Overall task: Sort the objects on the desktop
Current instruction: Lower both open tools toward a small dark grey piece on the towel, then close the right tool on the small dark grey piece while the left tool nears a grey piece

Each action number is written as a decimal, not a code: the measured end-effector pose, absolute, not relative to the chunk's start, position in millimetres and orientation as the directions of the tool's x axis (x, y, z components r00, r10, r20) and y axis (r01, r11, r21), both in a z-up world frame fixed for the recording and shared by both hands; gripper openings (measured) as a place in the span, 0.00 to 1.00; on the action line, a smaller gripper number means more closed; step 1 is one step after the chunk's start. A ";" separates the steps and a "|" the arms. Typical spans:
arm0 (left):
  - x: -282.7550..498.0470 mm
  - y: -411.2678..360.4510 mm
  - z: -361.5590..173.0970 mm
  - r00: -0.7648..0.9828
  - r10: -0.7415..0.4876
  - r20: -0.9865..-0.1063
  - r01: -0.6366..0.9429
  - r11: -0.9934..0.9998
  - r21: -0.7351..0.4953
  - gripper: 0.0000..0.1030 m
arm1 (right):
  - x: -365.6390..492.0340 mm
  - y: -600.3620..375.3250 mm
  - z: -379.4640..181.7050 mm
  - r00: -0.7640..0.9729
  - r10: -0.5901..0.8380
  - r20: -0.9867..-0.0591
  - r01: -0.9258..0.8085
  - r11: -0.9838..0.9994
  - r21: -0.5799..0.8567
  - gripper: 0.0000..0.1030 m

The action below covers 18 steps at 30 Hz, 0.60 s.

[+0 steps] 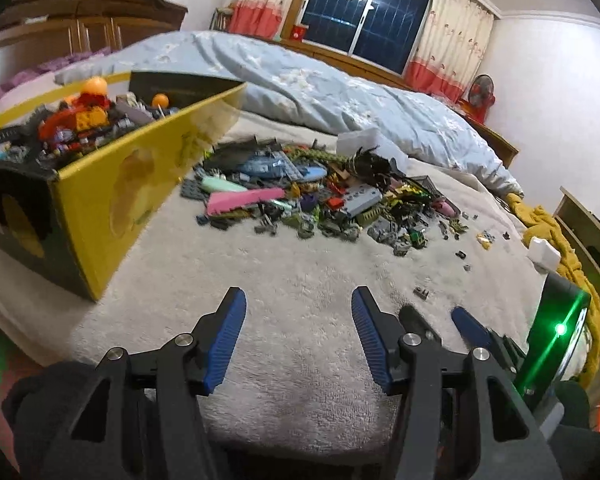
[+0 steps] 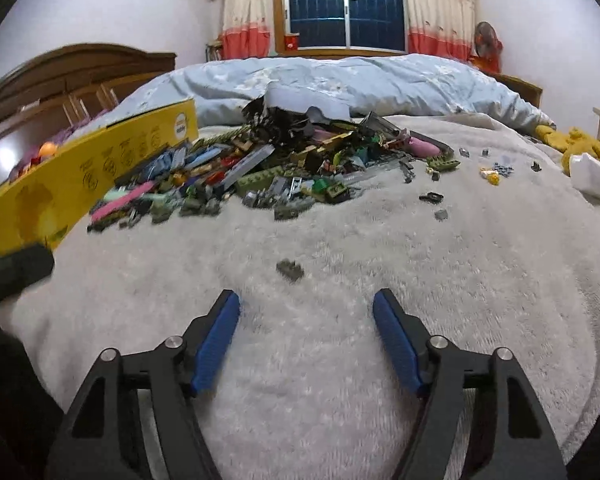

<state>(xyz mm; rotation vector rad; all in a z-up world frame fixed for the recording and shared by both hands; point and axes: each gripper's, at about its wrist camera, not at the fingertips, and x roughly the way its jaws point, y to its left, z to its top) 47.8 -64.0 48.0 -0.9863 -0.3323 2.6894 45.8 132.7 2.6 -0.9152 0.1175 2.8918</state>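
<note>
L gripper (image 1: 298,300): jaws wide apart, nothing between them, over bare blanket (image 1: 300,360). R gripper (image 2: 306,302): also spread, empty, over same blanket; its blue pads also show at the right edge of the L cam view, just beside the L one.

Task stuff: brick pile (image 1: 312,196) sits mid-bed, well ahead of both grippers, loose mix of grey/green/black pcs w/ a pink plate (image 1: 243,202) on the near-left side. Yellow box (image 1: 111,188) left of pile, touching or nearly touching its left edge (can't tell which), already holding bricks + orange balls (image 1: 95,87). Box is tilted in L cam view, prob fisheye.

Strays: one small grey piece (image 2: 289,270) alone on blanket, just ahead of R gripper, slightly left of centre line, not touched. A few more scattered bits right of pile, incl. a yellow bit (image 2: 492,178). White block (image 2: 592,178) at far right edge by a mustard throw (image 2: 576,140).

Behind pile: blue duvet (image 1: 340,92), bunched across bed. Window (image 2: 346,4) dark, curtains either side.

Both frames a bit motion-blurred on the pile, so small pcs not readable.
</note>
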 end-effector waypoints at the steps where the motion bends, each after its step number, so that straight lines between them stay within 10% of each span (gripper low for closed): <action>1: 46.3 -62.3 47.5 -0.737 0.310 -0.601 -0.155 -0.943 -0.295 0.54 | 41.9 132.7 3.3 -0.813 0.076 -0.578 -0.127 -0.991 0.049 0.61; 6: 36.7 -41.7 55.5 -0.776 0.268 -0.571 -0.175 -0.961 -0.213 0.51 | 23.9 134.5 7.3 -0.801 0.054 -0.596 -0.121 -0.990 0.074 0.07; 18: -79.5 34.5 27.5 -0.688 0.321 -0.651 -0.275 -0.945 -0.175 0.30 | -16.5 180.0 31.6 -0.751 -0.102 -0.653 0.070 -0.995 0.075 0.02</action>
